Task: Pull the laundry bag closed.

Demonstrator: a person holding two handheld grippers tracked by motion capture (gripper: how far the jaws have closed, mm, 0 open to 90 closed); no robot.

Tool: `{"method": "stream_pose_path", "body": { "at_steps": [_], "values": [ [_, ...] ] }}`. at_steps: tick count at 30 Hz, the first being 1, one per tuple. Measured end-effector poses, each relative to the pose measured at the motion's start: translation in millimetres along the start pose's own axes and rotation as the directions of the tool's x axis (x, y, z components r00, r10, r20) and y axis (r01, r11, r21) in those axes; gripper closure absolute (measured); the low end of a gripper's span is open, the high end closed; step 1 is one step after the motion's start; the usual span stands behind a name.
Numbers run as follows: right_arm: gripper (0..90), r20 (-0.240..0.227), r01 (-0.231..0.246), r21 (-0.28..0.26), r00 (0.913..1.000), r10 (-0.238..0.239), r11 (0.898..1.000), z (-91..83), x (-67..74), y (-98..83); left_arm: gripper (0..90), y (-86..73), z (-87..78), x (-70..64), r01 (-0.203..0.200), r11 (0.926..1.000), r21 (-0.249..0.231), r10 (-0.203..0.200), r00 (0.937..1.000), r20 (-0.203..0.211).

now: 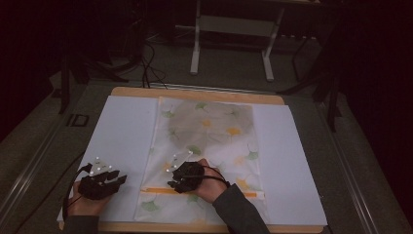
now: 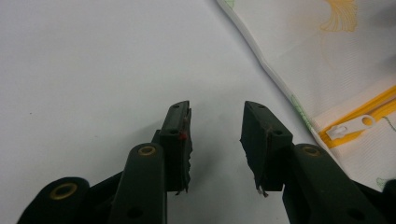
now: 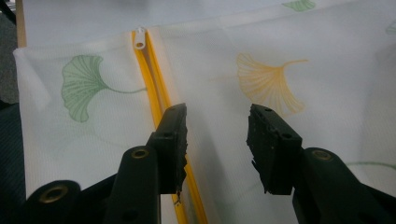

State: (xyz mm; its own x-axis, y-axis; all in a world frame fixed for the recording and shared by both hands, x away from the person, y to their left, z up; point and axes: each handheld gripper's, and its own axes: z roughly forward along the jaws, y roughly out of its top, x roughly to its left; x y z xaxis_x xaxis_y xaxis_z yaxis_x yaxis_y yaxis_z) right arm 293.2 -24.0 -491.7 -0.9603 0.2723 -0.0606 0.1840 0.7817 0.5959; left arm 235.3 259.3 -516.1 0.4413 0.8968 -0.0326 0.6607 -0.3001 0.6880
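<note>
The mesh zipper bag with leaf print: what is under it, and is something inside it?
The mesh bag lies flat on a white sheet covering a wooden board. A darker shape shows faintly inside its far half; what it is cannot be told.

We see a fine-mesh cloth bag (image 1: 207, 146) with a yellow zip (image 3: 154, 88), matt white sheet (image 1: 122, 141) beside the bag, wooden counter (image 1: 195, 92) edge.

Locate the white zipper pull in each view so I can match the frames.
High view: the white zipper pull is a faint speck at the left end of the yellow zipper, near the bag's near-left corner.
Left gripper view: right side, beyond the right jaw.
Right gripper view: top left, at the zipper's far end.
Shared landmark: the yellow zipper.
</note>
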Motion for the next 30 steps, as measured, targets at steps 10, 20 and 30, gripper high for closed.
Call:
{"method": "stream_pose_path", "body": {
  "at_steps": [10,20,30],
  "values": [
    [61.9,-0.023,0.006,-0.005,0.9997,-0.007,1.000,12.5,3.7,9.4,62.4,0.4,0.8,-0.7,-0.002,1.0000,0.002,0.002,1.0000,0.003],
    [65.8,-0.058,0.036,-0.019,0.9976,-0.037,0.999,24.9,13.4,19.4,62.2,0.5,0.5,-0.7,-0.004,1.0000,0.002,0.004,1.0000,0.002],
    [72.0,-0.099,0.081,-0.015,0.9917,-0.082,0.997,37.8,25.2,28.9,61.8,0.8,0.4,-0.8,-0.011,0.9999,0.005,0.011,0.9999,0.001]
  ]
}}
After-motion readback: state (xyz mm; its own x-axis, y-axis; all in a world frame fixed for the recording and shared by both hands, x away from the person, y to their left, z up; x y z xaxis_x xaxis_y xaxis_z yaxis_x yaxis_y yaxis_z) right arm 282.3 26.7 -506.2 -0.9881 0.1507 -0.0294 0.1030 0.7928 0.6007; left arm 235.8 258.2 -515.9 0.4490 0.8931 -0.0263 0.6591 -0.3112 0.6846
